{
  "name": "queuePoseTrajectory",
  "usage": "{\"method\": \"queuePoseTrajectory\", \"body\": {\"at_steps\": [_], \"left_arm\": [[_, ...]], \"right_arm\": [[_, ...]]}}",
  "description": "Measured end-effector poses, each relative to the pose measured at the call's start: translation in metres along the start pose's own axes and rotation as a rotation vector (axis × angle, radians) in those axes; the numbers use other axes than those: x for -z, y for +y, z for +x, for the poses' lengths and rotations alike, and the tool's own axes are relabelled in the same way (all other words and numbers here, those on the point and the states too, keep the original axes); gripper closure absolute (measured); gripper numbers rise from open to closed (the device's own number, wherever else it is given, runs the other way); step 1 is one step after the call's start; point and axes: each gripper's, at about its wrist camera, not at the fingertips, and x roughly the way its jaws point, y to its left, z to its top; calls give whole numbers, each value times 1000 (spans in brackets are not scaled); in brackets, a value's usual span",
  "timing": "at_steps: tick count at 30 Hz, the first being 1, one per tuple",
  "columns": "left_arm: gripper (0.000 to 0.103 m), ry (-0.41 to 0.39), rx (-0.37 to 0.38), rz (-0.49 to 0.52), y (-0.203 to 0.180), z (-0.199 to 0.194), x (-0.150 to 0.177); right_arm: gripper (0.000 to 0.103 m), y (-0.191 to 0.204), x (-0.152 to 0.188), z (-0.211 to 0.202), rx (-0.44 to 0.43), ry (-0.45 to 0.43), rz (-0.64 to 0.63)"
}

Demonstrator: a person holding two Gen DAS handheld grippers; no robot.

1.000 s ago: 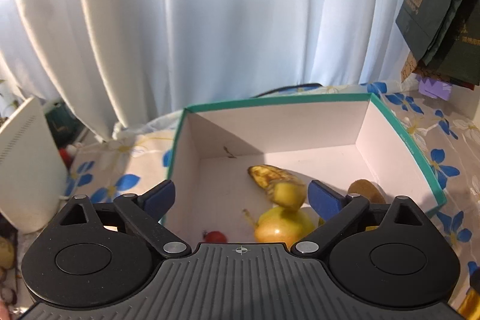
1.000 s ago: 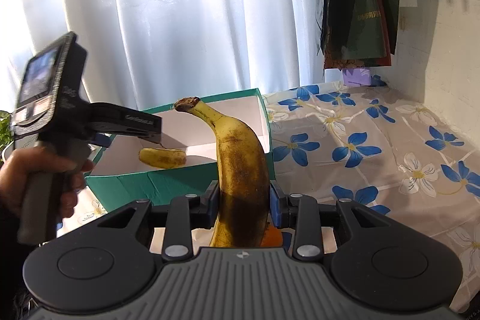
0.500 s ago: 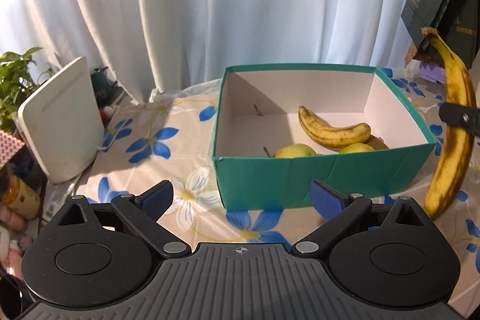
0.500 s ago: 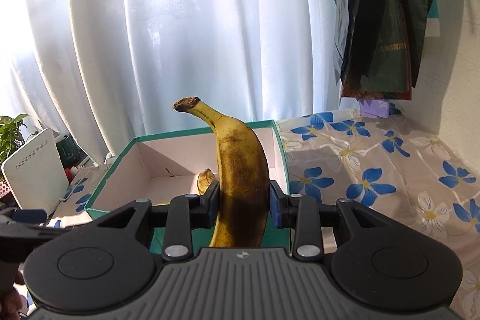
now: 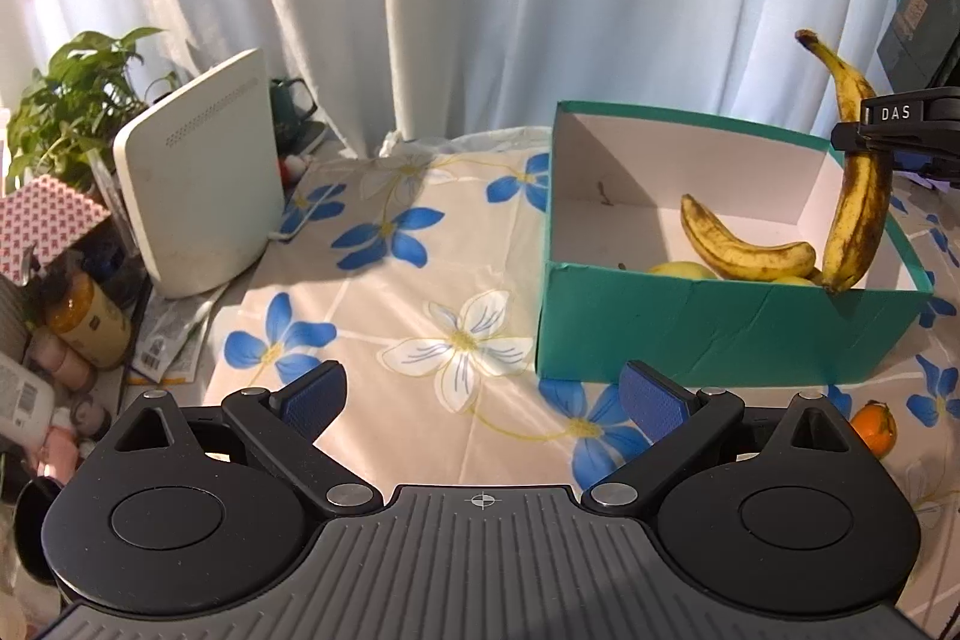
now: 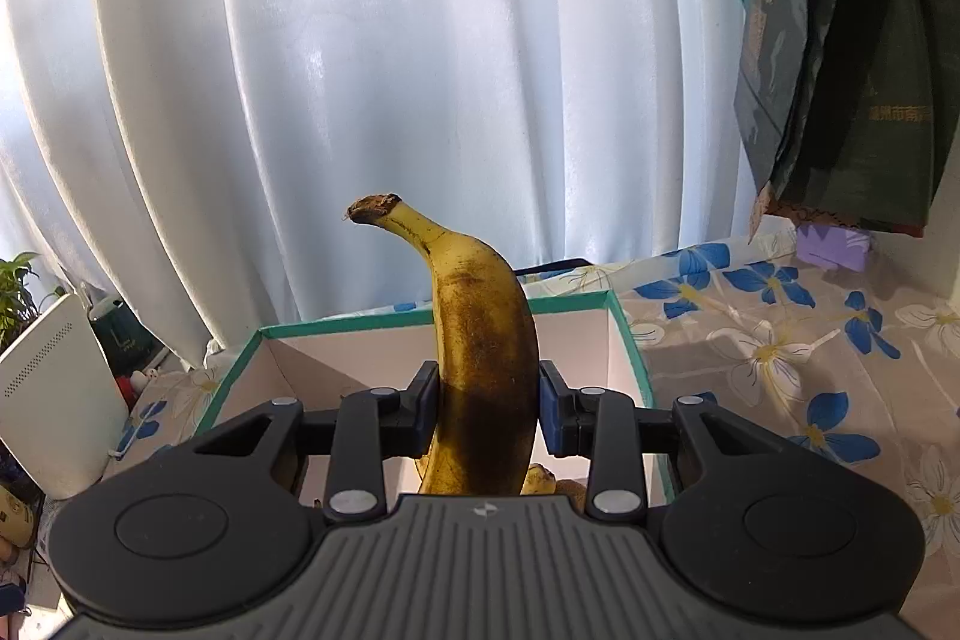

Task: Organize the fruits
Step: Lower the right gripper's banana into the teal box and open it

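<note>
Floral tablecloth (image 5: 420, 280), green box (image 5: 720, 334). My right gripper (image 6: 486, 412) clamps a banana (image 6: 480, 340) upright over it; left gripper (image 5: 480, 400) wide open, empty. Lower it, tilt flat beside boxed banana (image 5: 744, 250), then release.

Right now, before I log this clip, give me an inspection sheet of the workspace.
Surface: table under a floral cloth.
Job's things: teal box holds a banana and pale fruit, partly hidden; second banana held upright over the box; orange fruit on the cloth beside the box.
Clutter: white device, plant, bottles at the table's left edge.
Grippers: left hand-held gripper open, empty; right hand-held gripper shut on the second banana.
Cables: nothing seen.
Surroundings: white curtain, dark bags hanging at right.
</note>
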Motion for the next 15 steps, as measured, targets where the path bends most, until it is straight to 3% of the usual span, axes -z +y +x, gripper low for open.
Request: {"method": "queuePoseTrajectory", "body": {"at_steps": [15], "left_arm": [[3,34,-25,-9,6,7,4]], "right_arm": [[70,19,10,49,44,61,-78]]}}
